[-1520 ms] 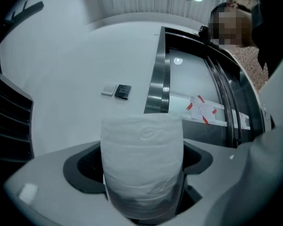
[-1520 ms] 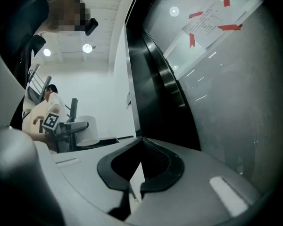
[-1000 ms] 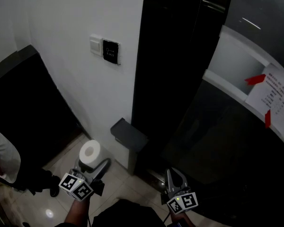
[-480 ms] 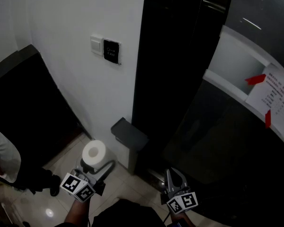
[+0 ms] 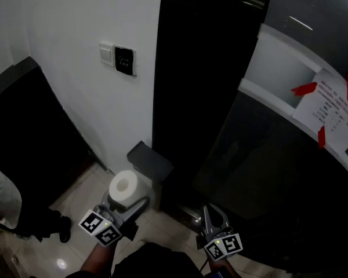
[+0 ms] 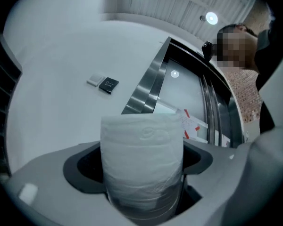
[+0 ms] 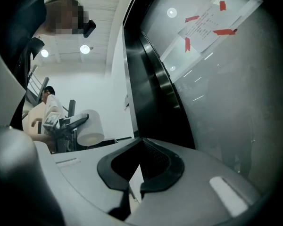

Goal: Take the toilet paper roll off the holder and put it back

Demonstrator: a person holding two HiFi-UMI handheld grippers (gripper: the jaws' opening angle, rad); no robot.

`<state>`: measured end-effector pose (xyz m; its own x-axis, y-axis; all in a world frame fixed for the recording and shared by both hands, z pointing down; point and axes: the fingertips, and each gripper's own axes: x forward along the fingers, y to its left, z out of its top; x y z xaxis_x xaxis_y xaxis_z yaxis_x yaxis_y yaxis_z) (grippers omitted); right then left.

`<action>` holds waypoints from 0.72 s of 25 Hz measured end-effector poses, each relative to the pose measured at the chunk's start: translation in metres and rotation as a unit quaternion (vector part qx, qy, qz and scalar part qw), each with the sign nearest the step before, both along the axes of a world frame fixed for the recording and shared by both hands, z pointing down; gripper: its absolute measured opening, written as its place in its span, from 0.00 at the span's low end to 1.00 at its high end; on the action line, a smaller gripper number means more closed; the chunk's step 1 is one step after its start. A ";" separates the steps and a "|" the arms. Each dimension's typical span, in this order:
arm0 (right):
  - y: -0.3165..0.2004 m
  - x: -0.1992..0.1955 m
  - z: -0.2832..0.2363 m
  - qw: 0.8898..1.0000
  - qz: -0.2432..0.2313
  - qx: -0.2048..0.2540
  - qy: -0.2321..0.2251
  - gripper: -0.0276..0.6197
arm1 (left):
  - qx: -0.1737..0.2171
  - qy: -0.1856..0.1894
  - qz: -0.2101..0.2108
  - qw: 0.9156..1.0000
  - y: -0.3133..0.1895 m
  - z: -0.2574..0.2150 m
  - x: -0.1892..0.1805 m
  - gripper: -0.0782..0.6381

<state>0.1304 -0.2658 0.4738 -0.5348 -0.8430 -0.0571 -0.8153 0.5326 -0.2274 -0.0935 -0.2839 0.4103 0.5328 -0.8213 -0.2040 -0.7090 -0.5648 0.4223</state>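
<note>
Toilet paper roll (image 6: 141, 140) clamped in the left tongs (image 6: 141, 171), off its holder.

The left tongs are clenched on the roll's sides, and in the head view its core hole faces up. The right tongs (image 7: 131, 178) are pressed together on nothing, low beside the glossy dark panel (image 5: 261, 172). The roll hangs just beside the dark grey holder (image 5: 150, 161) on the white wall (image 5: 75, 97), above the tiled floor (image 5: 75, 213). No view shows the holder's spindle or slot, so lining the core up will probably be done half-blind. A skewed approach could knock the roll against the holder's edge. Too hard a squeeze would crush the soft paper out of round. Too light a one could let it slip to the floor or let a loose sheet unwind.
</note>
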 end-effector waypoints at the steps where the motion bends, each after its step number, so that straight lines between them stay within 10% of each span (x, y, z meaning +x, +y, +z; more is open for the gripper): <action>1: 0.002 0.004 -0.001 1.000 0.005 0.000 0.001 0.06 | -0.004 0.019 0.015 1.000 -0.001 -0.001 0.008 0.75; 7: 0.013 0.032 -0.004 0.999 0.041 0.001 0.006 0.06 | -0.052 0.168 0.102 0.979 -0.007 0.005 0.050 0.75; 14: 0.023 0.051 -0.001 0.998 0.057 -0.008 0.008 0.06 | -0.115 0.222 0.159 0.955 -0.009 0.037 0.105 0.75; 18: 0.023 0.054 -0.001 0.998 0.055 -0.010 0.008 0.06 | -0.176 0.290 0.173 0.925 -0.014 0.070 0.127 0.75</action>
<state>0.1843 -0.2429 0.4732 -0.4398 -0.8975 -0.0319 -0.8722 0.4354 -0.2231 0.0335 -0.2978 0.4807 0.6613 -0.6915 -0.2906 -0.1079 -0.4711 0.8755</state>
